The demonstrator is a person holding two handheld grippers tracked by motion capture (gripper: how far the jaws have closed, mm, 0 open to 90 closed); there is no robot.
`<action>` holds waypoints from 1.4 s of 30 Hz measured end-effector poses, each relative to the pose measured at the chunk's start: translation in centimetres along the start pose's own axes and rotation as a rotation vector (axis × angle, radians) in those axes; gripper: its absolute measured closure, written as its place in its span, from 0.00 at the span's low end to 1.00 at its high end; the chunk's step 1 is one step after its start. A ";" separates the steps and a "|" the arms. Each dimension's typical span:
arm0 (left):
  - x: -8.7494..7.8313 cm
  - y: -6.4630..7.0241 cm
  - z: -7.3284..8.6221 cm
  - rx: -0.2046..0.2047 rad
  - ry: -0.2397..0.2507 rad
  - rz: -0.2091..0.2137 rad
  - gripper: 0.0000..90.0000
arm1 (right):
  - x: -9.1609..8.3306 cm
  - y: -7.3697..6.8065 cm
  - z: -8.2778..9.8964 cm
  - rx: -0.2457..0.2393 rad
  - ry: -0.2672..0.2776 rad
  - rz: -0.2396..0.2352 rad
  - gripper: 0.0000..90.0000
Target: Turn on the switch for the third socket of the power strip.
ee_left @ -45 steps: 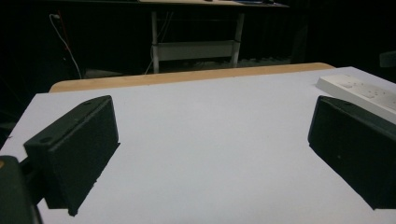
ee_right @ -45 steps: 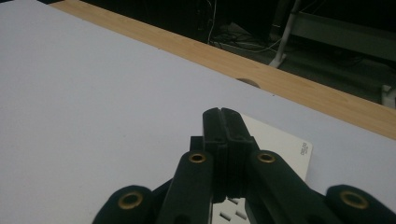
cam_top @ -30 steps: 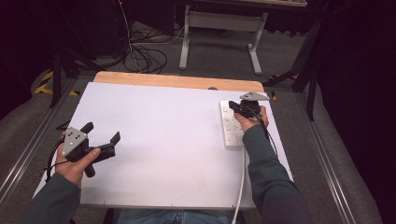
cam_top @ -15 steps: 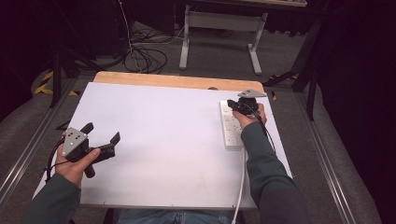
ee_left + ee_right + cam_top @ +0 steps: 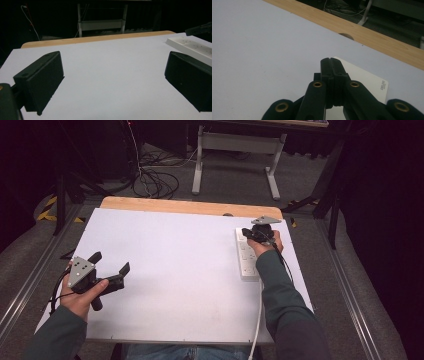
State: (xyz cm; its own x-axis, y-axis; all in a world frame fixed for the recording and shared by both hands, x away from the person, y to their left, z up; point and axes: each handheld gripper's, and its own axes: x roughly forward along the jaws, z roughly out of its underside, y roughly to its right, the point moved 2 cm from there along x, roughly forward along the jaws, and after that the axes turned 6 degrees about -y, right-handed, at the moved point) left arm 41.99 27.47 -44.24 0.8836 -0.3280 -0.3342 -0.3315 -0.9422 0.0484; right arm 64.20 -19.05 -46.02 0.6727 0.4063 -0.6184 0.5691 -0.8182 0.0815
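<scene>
A white power strip (image 5: 246, 259) lies lengthwise near the table's right edge; its far end (image 5: 364, 80) carries a small printed label, and it also shows at far right (image 5: 192, 47). My right gripper (image 5: 248, 233) hangs over the strip's far end, jaws pressed together with nothing between them (image 5: 330, 61). My left gripper (image 5: 110, 263) rests low over the white tabletop at the front left, jaws spread wide apart, with only bare table between the pads (image 5: 40, 80).
A white board (image 5: 175, 270) covers the table, leaving a wooden strip (image 5: 190, 207) along the far edge with a cable hole (image 5: 347, 35). A white cord (image 5: 258, 320) runs from the strip toward the front. Beyond the table stand a desk frame (image 5: 235, 150) and floor cables (image 5: 150, 177).
The right hand and its gripper shifted slightly along the strip's far end, staying shut. The left gripper has held still, open.
</scene>
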 end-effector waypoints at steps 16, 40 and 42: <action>0.1 0.1 0.0 0.006 -0.006 0.005 0.03 | 1.2 0.0 0.6 -0.018 -0.064 0.005 1.00; 0.1 0.1 0.1 0.004 -0.009 0.006 0.03 | 1.8 -0.4 0.9 -0.050 -0.091 0.020 1.00; 0.1 0.1 0.1 0.005 -0.011 0.006 0.03 | 1.8 -0.4 1.0 -0.048 -0.091 0.019 1.00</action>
State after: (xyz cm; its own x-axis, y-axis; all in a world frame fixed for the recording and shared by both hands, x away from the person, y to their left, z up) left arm 41.98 27.37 -44.35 0.8779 -0.3324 -0.3447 -0.3380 -0.9400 0.0458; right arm 64.72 -18.43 -47.88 0.6390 0.3504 -0.6847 0.5803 -0.8040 0.1301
